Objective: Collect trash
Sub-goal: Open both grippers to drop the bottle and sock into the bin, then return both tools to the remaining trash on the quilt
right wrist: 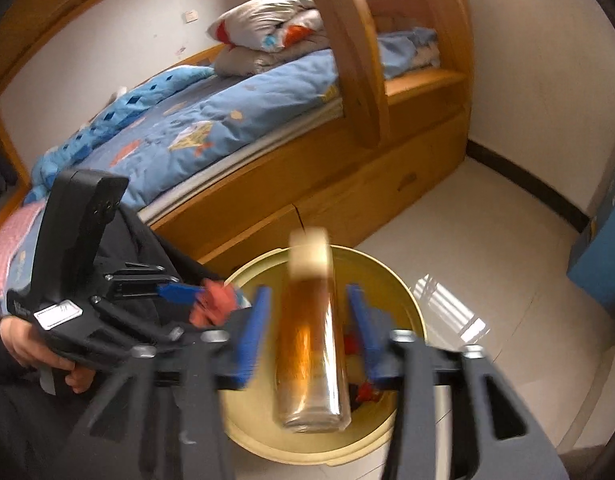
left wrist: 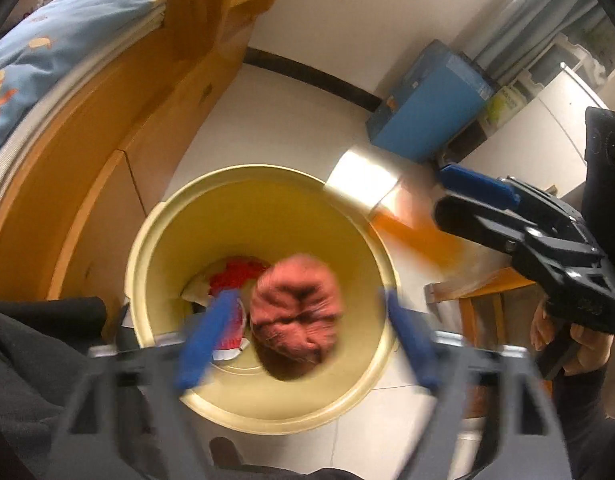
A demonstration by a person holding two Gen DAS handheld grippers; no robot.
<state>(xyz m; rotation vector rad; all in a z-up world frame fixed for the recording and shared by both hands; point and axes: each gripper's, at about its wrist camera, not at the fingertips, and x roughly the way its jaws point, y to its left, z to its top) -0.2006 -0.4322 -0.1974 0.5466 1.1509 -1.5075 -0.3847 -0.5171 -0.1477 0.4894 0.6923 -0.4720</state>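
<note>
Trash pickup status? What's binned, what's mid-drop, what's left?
Done: red and white scraps already lie in the yellow bin. In hand: the pink crumpled wad sits between the left gripper's open jaws over the bin; the amber bottle is between the right gripper's open jaws above the rim, pads apparently clear. Left: no other trash shows on the floor in view.

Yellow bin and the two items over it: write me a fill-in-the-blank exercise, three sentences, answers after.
1. The crumpled pink wad between the left claw fingers hangs over the ____ bin.
2. The bottle between the right claw fingers holds ____ coloured liquid.
3. Behind the bin stands a wooden ____ with blue bedding.

Missing words: yellow; amber; bed
</note>
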